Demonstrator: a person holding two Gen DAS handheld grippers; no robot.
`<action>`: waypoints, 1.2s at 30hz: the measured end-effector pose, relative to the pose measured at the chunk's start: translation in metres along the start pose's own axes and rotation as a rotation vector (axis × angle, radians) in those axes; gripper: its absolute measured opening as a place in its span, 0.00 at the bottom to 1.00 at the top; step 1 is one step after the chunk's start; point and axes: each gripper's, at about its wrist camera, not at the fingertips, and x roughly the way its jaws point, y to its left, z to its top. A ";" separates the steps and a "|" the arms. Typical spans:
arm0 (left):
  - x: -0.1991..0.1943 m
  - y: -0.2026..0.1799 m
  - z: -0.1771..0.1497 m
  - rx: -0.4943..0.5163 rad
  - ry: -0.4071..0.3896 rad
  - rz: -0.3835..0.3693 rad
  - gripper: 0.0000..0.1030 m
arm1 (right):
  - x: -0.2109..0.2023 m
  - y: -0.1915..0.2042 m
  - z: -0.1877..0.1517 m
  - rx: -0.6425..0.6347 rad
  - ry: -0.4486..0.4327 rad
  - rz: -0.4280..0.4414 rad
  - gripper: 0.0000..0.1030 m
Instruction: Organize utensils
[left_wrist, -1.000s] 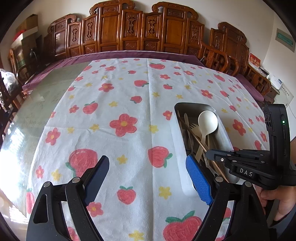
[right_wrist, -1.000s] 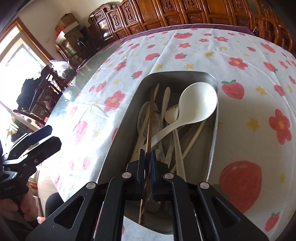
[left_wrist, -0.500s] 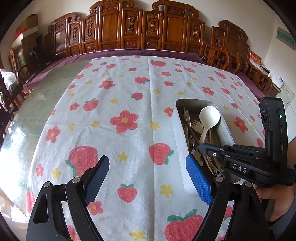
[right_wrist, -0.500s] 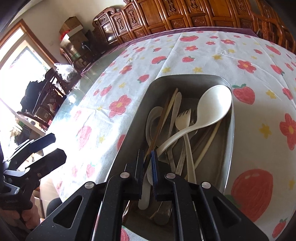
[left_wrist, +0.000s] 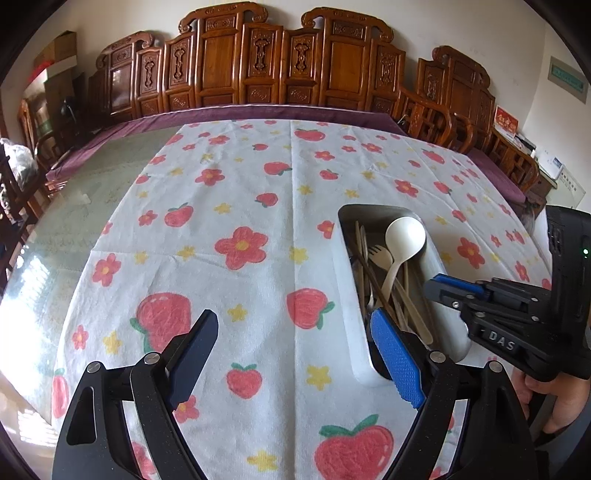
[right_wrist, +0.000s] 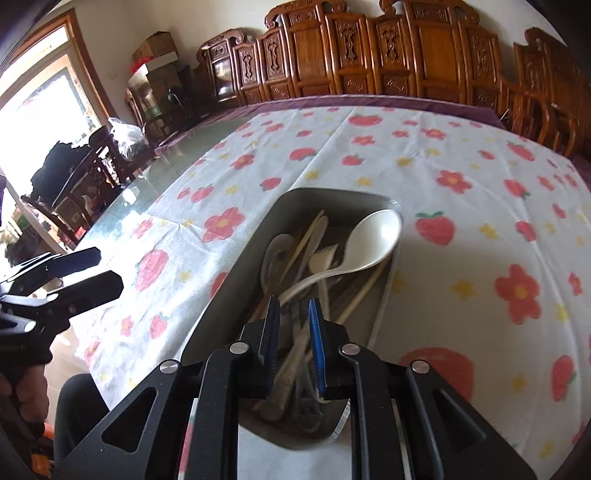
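A metal tray (right_wrist: 240, 273) (left_wrist: 347, 280) on the strawberry-print cloth holds several utensils: a big cream ladle spoon (right_wrist: 373, 236) (left_wrist: 404, 236), a cream fork (right_wrist: 323, 254), brown chopsticks (left_wrist: 373, 280) and pale handles. My right gripper (right_wrist: 293, 308) (left_wrist: 439, 284) hovers over the tray's near end, jaws slightly apart and empty. My left gripper (left_wrist: 291, 328) is wide open above the cloth, left of the tray, holding nothing; it also shows at the left of the right wrist view (right_wrist: 96, 273).
The cloth (left_wrist: 240, 206) covers a glass-topped table (left_wrist: 92, 192) with a purple border. Carved wooden chairs (left_wrist: 280, 62) line the far edge and right side. More chairs and a bag stand by the window (right_wrist: 110, 147).
My right gripper let go of the brown chopstick, which now lies in the tray, and its jaws opened slightly as it drew back and up. The left gripper stayed open, almost still.
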 end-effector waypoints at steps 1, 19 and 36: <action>-0.003 -0.002 0.001 0.000 -0.004 0.000 0.79 | -0.006 -0.002 -0.001 -0.002 -0.010 -0.008 0.18; -0.082 -0.067 -0.020 0.075 -0.141 0.007 0.92 | -0.149 -0.023 -0.052 0.014 -0.220 -0.231 0.97; -0.141 -0.105 -0.043 0.087 -0.211 -0.015 0.92 | -0.238 -0.022 -0.090 0.066 -0.320 -0.308 0.97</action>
